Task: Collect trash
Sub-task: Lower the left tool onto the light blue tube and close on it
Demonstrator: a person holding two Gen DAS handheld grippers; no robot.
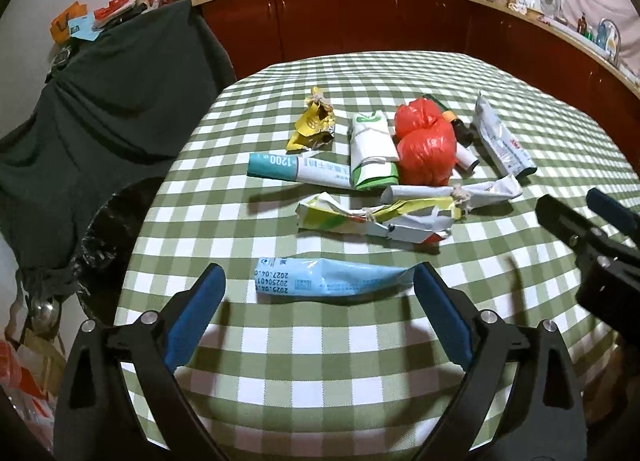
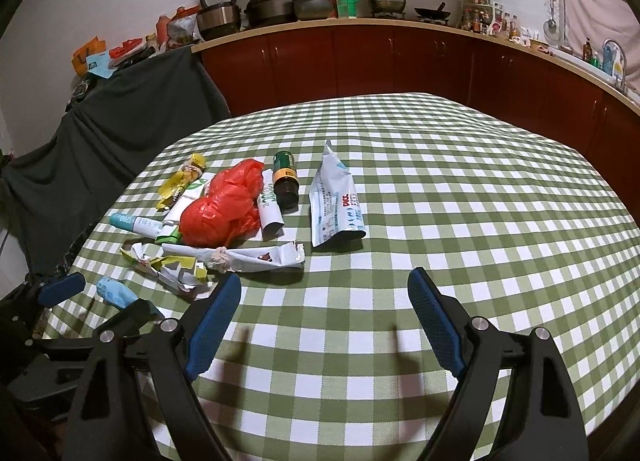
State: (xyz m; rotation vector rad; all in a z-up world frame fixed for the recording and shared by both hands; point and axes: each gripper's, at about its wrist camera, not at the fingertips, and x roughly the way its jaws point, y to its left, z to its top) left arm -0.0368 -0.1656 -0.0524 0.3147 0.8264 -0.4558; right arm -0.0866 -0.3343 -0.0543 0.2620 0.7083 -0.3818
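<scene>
Both left hand-held gripper (image 1: pixel 316 293) fingers flank blue wrapper (image 1: pixel 332 280).

Woven checked cloth covers the table (image 1: pixel 320 381); glossy blue plastic wrapper (image 1: pixel 332 281)

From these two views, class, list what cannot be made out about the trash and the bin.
- Bin, left wrist view: mostly hidden by the table edge and dark cloth; contents unseen.
- Blue packet, right wrist view: partly covered by the left tool.
- Brown bottle, left wrist view: behind the red bag.
- Packet print: too small to read.
</scene>
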